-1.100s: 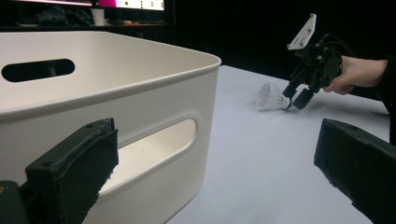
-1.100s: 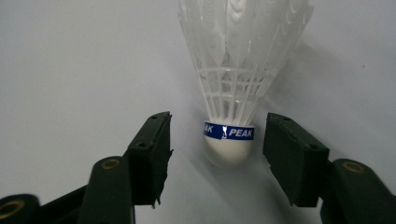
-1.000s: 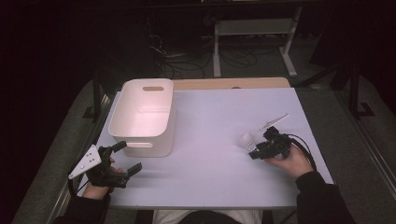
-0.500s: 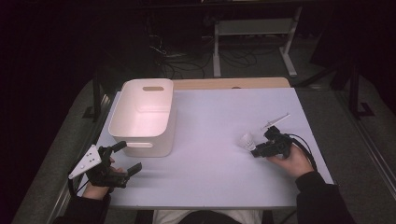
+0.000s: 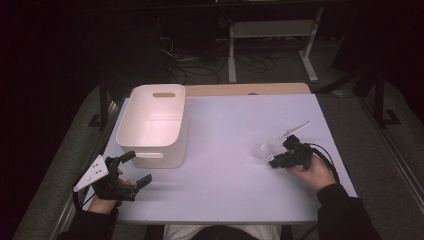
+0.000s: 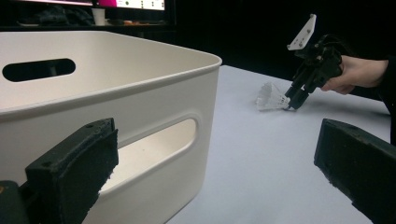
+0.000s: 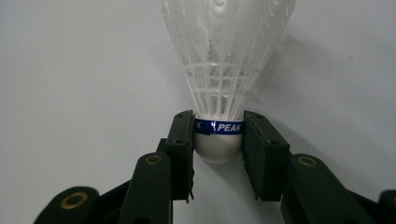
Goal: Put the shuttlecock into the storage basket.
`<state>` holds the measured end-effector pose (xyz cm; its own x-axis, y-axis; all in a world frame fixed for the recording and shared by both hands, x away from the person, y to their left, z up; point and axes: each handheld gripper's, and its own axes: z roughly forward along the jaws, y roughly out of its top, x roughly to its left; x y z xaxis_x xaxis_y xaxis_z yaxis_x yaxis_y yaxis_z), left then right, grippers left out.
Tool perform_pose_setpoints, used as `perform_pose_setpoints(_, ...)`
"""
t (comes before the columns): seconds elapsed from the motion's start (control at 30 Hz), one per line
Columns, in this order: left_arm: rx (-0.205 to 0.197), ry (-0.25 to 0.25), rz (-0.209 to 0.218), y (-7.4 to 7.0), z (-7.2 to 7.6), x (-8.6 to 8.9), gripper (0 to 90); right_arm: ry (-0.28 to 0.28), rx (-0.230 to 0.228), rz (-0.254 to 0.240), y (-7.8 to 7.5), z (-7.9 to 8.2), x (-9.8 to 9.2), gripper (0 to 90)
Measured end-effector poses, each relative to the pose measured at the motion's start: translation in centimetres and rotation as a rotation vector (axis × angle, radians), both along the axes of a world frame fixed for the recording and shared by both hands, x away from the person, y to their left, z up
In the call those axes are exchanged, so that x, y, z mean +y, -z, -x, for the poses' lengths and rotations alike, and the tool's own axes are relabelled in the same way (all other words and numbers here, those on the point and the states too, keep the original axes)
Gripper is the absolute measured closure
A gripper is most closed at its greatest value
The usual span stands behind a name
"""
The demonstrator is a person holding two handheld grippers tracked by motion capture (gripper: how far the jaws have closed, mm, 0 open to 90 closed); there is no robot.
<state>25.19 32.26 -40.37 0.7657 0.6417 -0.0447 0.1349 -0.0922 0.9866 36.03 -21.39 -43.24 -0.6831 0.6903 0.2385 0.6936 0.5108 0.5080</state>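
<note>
Shuttlecock on table, right side; right gripper pinches its cork, feathers pointing left toward far-left bin. Left gripper wide open, empty, near bin.

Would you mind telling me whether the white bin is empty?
Empty as far as visible: the white bin shows only bare floor in the high view.

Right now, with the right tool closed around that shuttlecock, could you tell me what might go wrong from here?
The right tool holds the shuttlecock only by its small rounded cork base, so it could slip or pivot out when lifted. If the grip shifts higher, the thin plastic skirt could be crushed. The white bin stands across the table beside the open left tool, so the light shuttlecock might drop during a long carry.
</note>
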Motion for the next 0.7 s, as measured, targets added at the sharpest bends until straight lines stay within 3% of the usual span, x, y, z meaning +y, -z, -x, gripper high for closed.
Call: perform_pose_setpoints(0.7,0.003,-0.002,0.002,0.0,0.0,0.0,0.0,0.006,-0.035,-0.016,-1.5,0.1,-0.5,63.9)
